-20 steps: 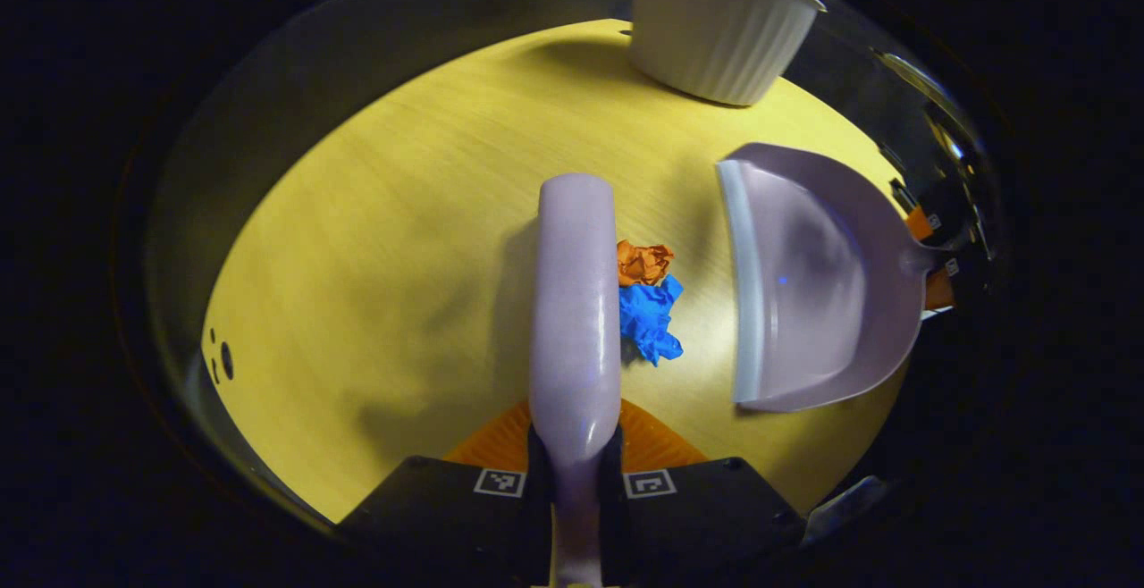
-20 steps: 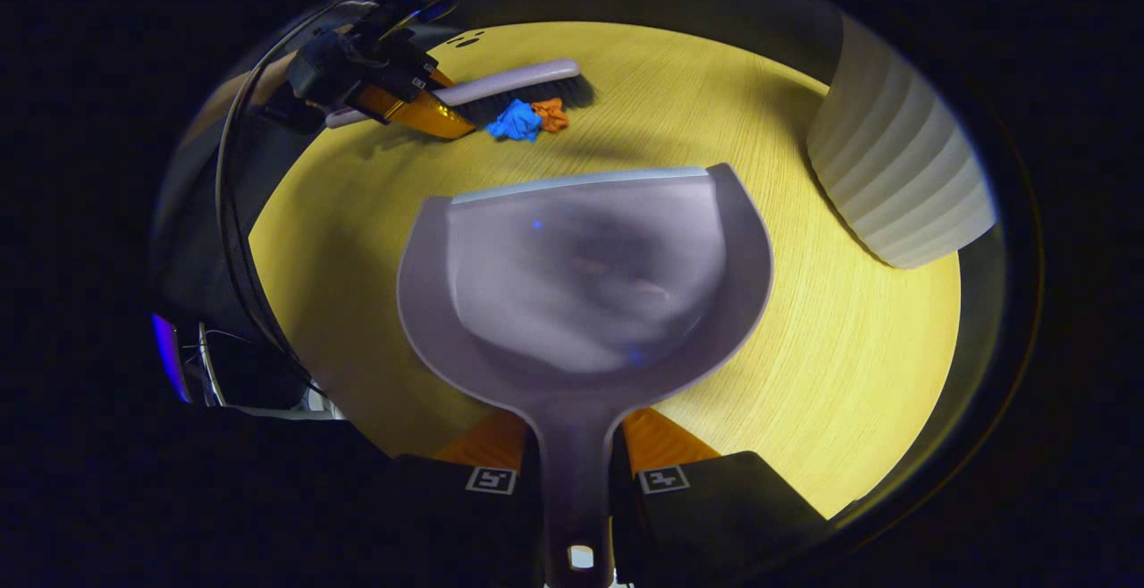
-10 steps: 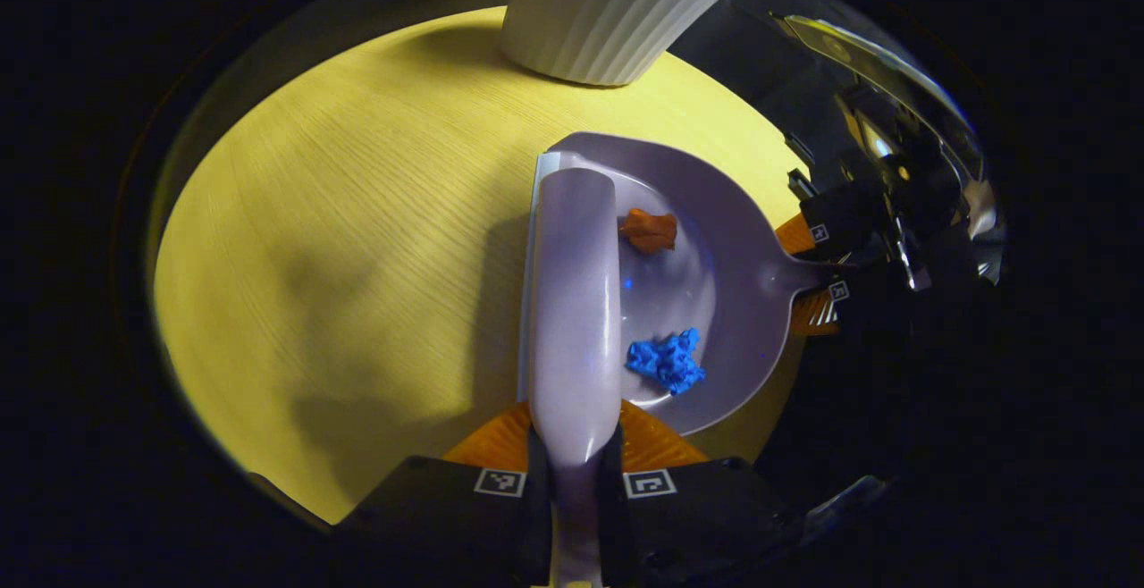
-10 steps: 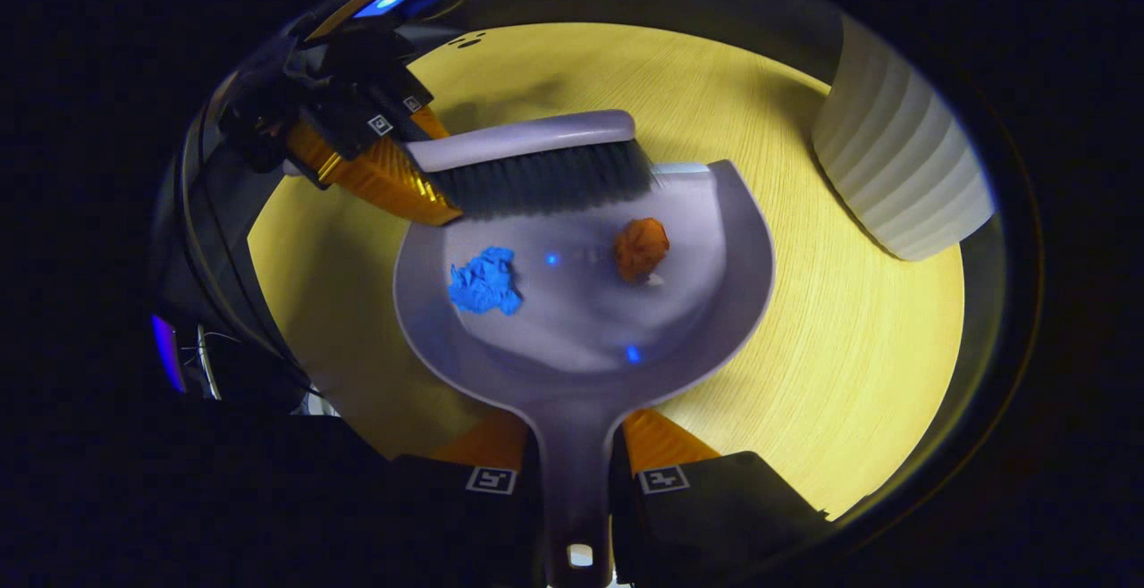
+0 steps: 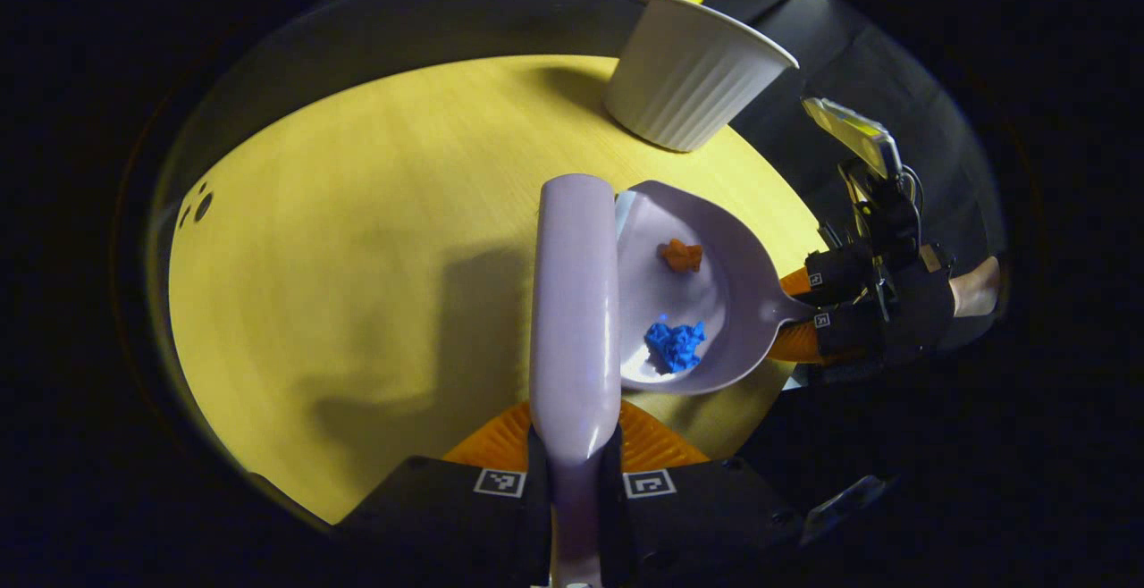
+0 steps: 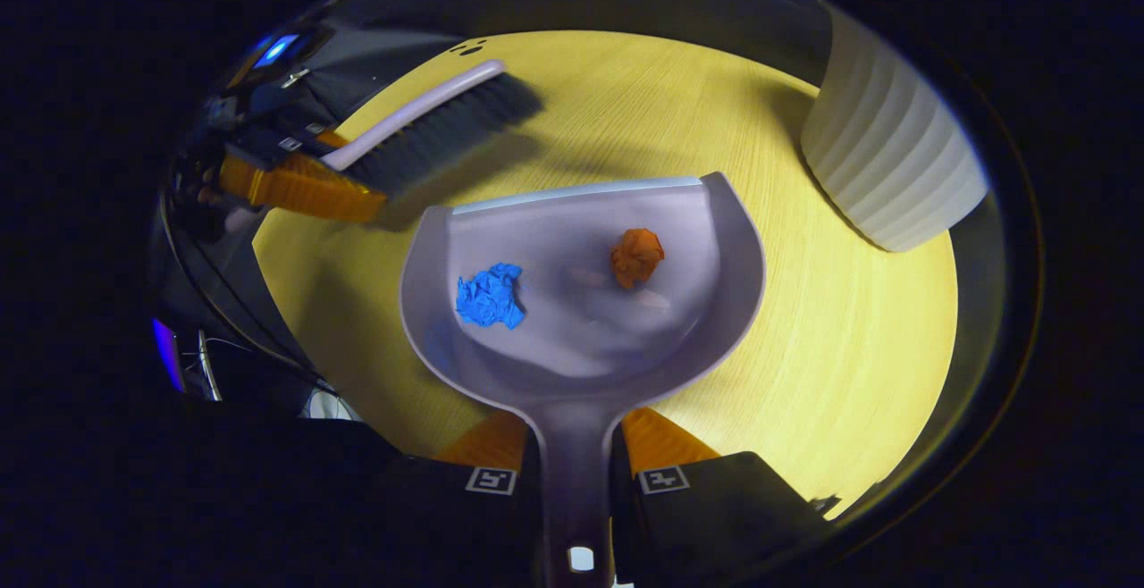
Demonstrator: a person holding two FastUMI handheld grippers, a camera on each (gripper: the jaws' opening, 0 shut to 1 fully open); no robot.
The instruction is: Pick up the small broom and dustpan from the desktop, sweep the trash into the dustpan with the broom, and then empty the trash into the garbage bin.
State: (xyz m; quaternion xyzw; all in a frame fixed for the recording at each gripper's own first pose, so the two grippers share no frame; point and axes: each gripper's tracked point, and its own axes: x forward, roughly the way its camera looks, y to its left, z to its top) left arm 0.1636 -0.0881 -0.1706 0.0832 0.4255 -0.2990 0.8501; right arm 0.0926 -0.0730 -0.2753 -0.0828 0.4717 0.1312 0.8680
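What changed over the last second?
The blue scrap and orange scrap went from the desktop into the dustpan, swept in by the broom. The broom has since drawn back off the dustpan's front edge. Nothing was taken up or released: the left tongs stay shut on the broom's handle, the right tongs on the dustpan's. The white bin stays put.
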